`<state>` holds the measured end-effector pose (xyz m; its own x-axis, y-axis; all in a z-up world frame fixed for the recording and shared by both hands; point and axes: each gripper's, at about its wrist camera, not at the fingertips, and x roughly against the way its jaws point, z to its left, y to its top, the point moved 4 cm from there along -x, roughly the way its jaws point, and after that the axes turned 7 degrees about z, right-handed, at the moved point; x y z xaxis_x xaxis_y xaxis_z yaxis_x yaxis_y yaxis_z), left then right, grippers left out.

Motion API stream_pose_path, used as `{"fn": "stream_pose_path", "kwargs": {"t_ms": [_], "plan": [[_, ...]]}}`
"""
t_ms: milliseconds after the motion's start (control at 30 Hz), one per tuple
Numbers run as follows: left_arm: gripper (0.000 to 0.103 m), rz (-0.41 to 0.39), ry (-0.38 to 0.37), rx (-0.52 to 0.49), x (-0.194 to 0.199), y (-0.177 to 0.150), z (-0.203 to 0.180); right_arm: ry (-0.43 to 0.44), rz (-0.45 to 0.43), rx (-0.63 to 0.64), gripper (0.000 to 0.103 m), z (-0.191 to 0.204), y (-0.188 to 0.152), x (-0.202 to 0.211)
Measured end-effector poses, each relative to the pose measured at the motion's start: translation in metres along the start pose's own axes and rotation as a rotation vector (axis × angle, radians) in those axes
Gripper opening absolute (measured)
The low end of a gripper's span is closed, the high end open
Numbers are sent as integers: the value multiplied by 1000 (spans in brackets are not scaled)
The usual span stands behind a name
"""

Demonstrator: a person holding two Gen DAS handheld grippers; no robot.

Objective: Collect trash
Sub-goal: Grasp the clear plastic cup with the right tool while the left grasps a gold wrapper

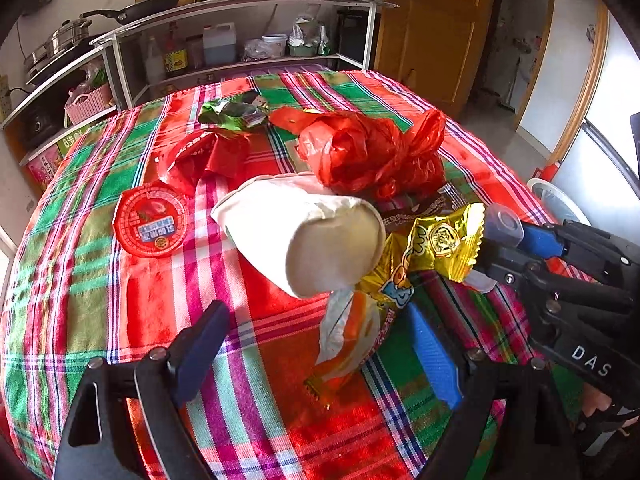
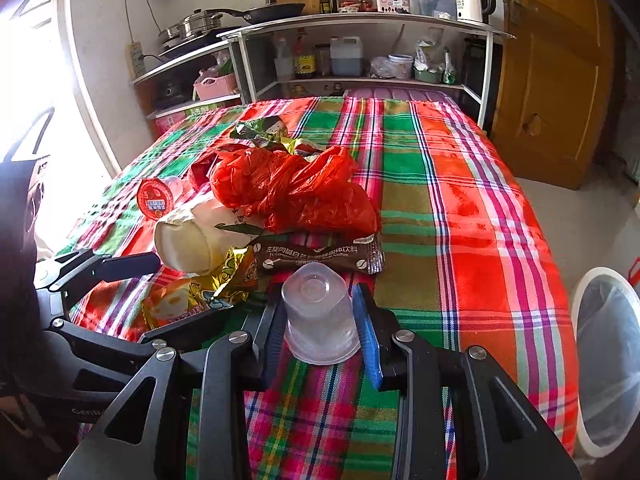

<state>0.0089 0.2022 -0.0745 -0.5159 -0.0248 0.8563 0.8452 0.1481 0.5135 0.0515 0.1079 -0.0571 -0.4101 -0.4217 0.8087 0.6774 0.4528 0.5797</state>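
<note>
Spread across the table, a bright red, green and pink plaid cloth (image 2: 460, 208), with a white bag-lined waste bin (image 2: 608, 360) standing on the floor off its right edge. Heaped at the middle, a crumpled red plastic bag (image 2: 292, 192), largest of the litter. Just near of it, lying on its side, a white paper cup (image 1: 300, 236), long axis slanting from far-left rim to near-right base, base turned toward the left wrist camera. Tucked under and right of that cup, a crinkled gold and orange snack wrapper (image 1: 400, 280); farther right, a brown coffee sachet (image 2: 316, 256). Left gripper (image 1: 316, 344) spread wide and empty, fingers straddling the space just near of the cup and wrapper, so nearer to both than the other tool. Right gripper (image 2: 320, 320) clenched on a small clear plastic cup (image 2: 320, 316), upended, its sides between the pads. Bin lying right of that held cup, well apart; probably a swing rightward needed before release.
</note>
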Motion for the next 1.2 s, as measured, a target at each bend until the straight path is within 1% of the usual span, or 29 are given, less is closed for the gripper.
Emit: {"fn": "stream_pose_path", "kwargs": {"t_ms": [267, 433, 567, 667, 733, 800, 1000, 1200], "plan": [[76, -5, 12, -1, 1, 2, 1, -5, -15, -13, 35, -8, -3, 6], [66, -7, 28, -11, 1, 3, 0, -8, -19, -26, 35, -14, -5, 9], [48, -11, 20, -25, 1, 4, -3, -5, -22, -30, 35, -15, -5, 11], [45, -12, 21, -29, 1, 5, -4, -4, -22, -33, 35, -16, -5, 11], [38, -14, 18, -28, 2, 5, -4, -3, -22, -36, 35, -16, -5, 11], [28, -16, 11, -30, 2, 5, -4, -4, -20, -36, 35, -16, -5, 10], [15, -22, -7, -16, 5, 3, -4, -5, -21, -36, 35, -17, -5, 12], [11, -34, -38, 0, 10, 1, -7, -10, -29, -38, 35, -18, -6, 15]]}}
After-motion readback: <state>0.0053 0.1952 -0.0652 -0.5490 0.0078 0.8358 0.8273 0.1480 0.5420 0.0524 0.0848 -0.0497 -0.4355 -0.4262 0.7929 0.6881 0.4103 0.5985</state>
